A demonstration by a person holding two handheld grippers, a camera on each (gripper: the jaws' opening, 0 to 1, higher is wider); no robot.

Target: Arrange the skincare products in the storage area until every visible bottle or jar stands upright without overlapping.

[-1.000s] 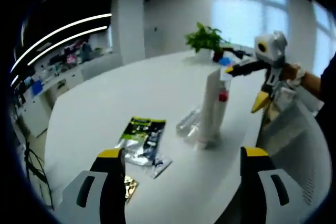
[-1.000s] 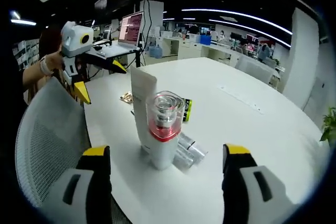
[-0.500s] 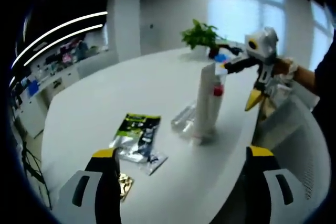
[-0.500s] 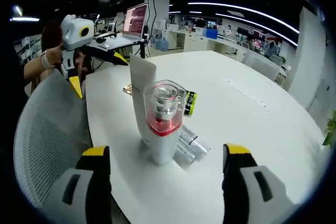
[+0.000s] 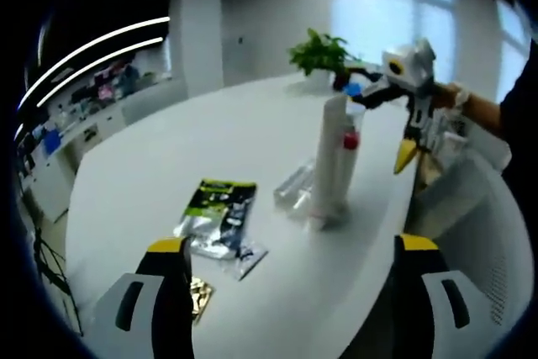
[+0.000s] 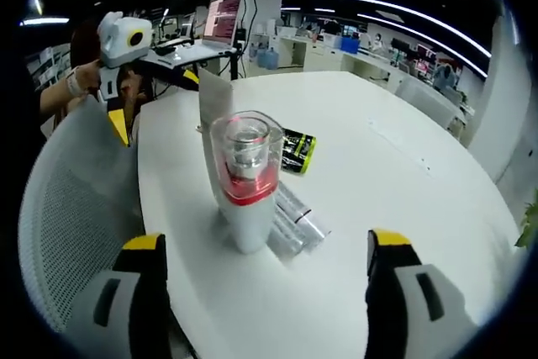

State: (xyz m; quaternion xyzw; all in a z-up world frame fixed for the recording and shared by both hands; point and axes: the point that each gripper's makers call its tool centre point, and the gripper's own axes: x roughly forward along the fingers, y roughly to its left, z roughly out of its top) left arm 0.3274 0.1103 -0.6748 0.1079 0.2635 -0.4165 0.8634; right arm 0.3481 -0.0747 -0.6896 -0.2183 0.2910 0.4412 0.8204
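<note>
Your left tongs [image 5: 290,254] are released, jaws wide apart and holding nothing, low over the white surface [image 5: 168,157]. Near the left jaw tip, at about 10 o'clock, lies a small gold sachet [image 5: 202,298]; beyond it lies a green-and-black packet [image 5: 218,208] on clear wrappers. At 12 o'clock between the jaws the white tube [image 5: 329,161] stands upright, with a clear pack [image 5: 296,189] lying just beside it at its left. Your right tongs [image 6: 265,250] are likewise released and empty; at 12 o'clock between them the clear-capped pump bottle [image 6: 245,178] stands upright, the tube [image 6: 213,124] just behind it. Farther off, at 10 o'clock, a mesh chair back [image 6: 76,191].
</note>
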